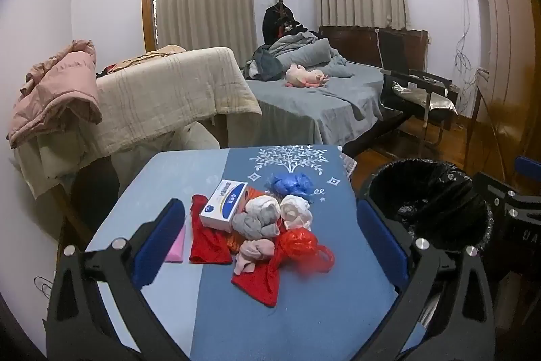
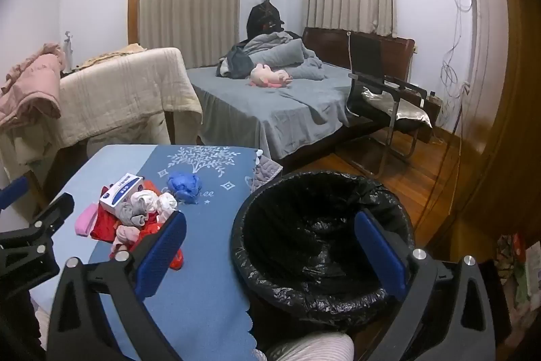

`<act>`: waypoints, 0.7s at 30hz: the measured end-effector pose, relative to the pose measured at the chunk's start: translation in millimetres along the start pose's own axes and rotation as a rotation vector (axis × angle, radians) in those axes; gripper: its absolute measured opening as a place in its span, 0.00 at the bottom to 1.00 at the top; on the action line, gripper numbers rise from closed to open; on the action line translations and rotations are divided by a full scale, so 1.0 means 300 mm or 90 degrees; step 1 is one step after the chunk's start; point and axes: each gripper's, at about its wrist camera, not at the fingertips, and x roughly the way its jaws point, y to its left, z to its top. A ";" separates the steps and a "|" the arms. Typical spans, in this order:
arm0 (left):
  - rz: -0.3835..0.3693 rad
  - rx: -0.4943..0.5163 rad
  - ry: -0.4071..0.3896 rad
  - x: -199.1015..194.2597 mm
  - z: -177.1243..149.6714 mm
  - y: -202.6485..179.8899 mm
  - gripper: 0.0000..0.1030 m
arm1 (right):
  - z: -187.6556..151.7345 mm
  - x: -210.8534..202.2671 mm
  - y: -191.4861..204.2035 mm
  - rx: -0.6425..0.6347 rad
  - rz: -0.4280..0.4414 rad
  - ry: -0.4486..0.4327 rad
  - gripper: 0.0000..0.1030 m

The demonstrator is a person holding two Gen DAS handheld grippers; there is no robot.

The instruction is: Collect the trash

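A pile of trash lies on the blue table [image 1: 304, 320]: a white and blue box [image 1: 223, 203], a crumpled blue bag [image 1: 290, 183], a red plastic bag [image 1: 301, 247], grey and white wads [image 1: 260, 219] and a pink item [image 1: 177, 247]. My left gripper [image 1: 270, 246] is open and empty, its fingers on either side of the pile. My right gripper [image 2: 270, 246] is open and empty over the near rim of the black-lined bin [image 2: 321, 246]. The bin also shows in the left wrist view [image 1: 429, 198]. The pile also shows in the right wrist view [image 2: 138, 212].
A sofa under a beige cover [image 1: 162, 100] stands behind the table at the left. A bed with grey sheets [image 1: 311, 97] and a pink plush toy [image 1: 306, 76] is beyond. A black chair [image 2: 385, 97] stands on the wooden floor to the right.
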 end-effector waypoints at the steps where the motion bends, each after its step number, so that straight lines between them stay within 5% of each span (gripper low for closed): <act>1: -0.003 -0.006 0.002 0.001 0.000 0.003 0.96 | 0.000 0.001 0.002 -0.003 -0.001 0.000 0.94; 21: -0.006 -0.010 0.003 0.000 0.000 0.005 0.96 | 0.001 0.006 0.023 -0.007 -0.003 0.002 0.94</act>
